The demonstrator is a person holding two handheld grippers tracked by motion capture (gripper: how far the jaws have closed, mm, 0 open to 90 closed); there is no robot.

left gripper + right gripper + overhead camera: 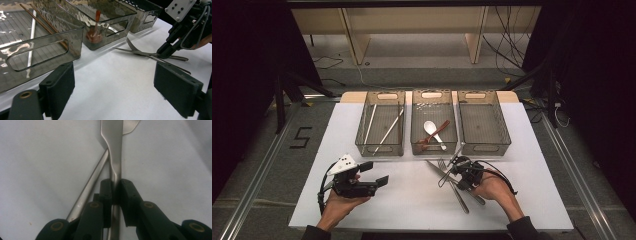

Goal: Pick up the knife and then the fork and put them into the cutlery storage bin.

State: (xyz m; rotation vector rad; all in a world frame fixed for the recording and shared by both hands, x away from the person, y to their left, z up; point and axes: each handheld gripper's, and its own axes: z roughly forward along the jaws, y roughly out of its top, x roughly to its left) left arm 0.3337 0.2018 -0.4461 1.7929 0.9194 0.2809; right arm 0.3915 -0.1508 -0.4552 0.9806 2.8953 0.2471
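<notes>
The right gripper (115, 186) is pinching the handle of a fork (445, 168) between nearly closed jaws; in the right gripper view the steel shaft is running straight up between the two black pads, with a second piece of cutlery, a knife (438, 170), crossing beneath it at an angle. Both pieces are lying on the white table (412, 200) just in front of the middle bin (434, 121), their tips reaching close to its near wall.

The left gripper (113, 86) is resting low over the table with its jaws spread wide and gripping nothing; bare white surface is showing between its pads. Open table is stretching between the two grippers and along the near edge.

Three smoky clear bins are sitting in a row at the far side, walls nearly touching. The left bin (380, 122) is holding chopsticks (388, 131), the middle one is holding a white spoon (432, 131) and a red spoon (435, 135), and the right bin (483, 121) is standing empty near the table's right margin
</notes>
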